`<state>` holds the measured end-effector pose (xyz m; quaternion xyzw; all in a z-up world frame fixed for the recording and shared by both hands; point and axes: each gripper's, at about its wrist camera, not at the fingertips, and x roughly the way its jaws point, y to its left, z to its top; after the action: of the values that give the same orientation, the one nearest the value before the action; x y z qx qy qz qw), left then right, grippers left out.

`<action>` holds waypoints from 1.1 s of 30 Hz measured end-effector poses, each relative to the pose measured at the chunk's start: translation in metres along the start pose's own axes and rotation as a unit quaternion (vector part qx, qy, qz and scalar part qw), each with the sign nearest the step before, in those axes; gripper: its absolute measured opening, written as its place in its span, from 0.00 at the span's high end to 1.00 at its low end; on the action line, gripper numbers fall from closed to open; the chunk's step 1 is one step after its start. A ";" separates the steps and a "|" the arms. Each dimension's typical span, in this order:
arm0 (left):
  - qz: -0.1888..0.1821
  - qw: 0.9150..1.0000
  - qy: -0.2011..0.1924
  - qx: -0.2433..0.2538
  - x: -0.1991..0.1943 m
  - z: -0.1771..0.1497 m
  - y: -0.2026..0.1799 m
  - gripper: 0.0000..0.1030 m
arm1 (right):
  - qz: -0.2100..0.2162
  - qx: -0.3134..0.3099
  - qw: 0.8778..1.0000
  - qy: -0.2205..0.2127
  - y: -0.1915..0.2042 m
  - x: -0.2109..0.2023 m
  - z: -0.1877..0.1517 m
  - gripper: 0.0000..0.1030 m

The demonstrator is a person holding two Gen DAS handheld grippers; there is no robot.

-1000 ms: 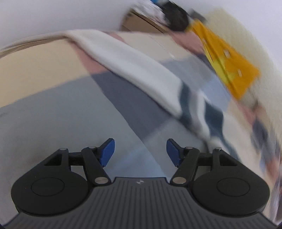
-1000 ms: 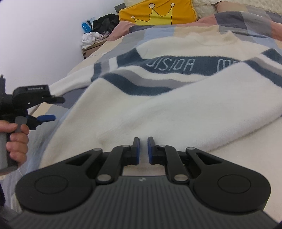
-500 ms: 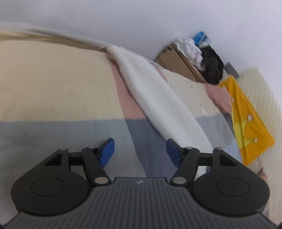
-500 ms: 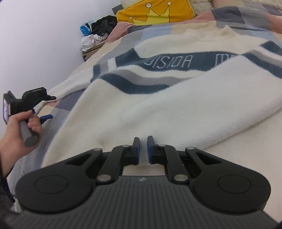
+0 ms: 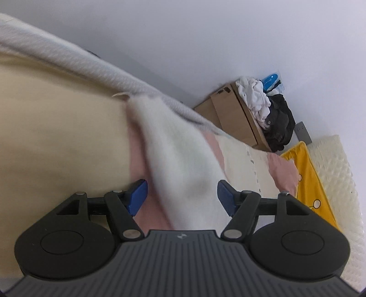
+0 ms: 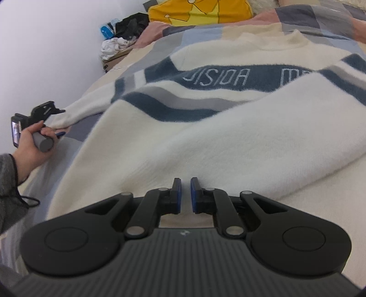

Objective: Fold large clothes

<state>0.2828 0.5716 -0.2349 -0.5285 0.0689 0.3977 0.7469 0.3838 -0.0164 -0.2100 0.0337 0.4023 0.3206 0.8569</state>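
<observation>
Left wrist view has the left gripper (image 5: 181, 196) spread wide astride the sweater (image 6: 205, 128) sleeve end at the bed's (image 6: 320, 212) left edge, sleeve running straight ahead, while the right gripper (image 6: 185, 196), near-closed and empty, sits by the hem.

Counted on the bed (image 6: 320, 224): one cream sweater (image 6: 205, 137), one yellow pillow (image 6: 199, 11). Beside its edge: one cardboard box (image 5: 238, 118). Two hand-held grippers (image 6: 185, 192) (image 5: 181, 196) noted.

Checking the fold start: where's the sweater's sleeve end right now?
In the left wrist view the sleeve lies between the open left gripper's fingers, on the patchwork bedspread.
</observation>
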 end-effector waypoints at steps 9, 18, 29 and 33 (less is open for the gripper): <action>0.059 0.992 -0.029 0.111 0.041 0.002 -0.037 0.31 | -0.028 -0.019 0.999 0.000 0.006 0.009 0.002 0.91; 0.077 0.969 -0.054 0.229 0.037 0.009 -0.101 0.84 | -0.048 -0.038 0.998 -0.002 0.014 0.010 0.000 0.91; -0.065 0.930 -0.060 0.357 -0.076 -0.045 -0.254 0.85 | -0.030 -0.005 1.000 -0.004 0.006 0.003 0.005 0.88; -0.129 0.918 -0.046 0.373 -0.126 -0.085 -0.304 0.86 | -0.026 0.015 1.000 -0.007 0.001 -0.004 0.005 0.88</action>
<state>0.4276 0.3962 0.0182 -0.1972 0.1092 0.2676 0.9368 0.3848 -0.0169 -0.2038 0.0388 0.4016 0.2918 0.8672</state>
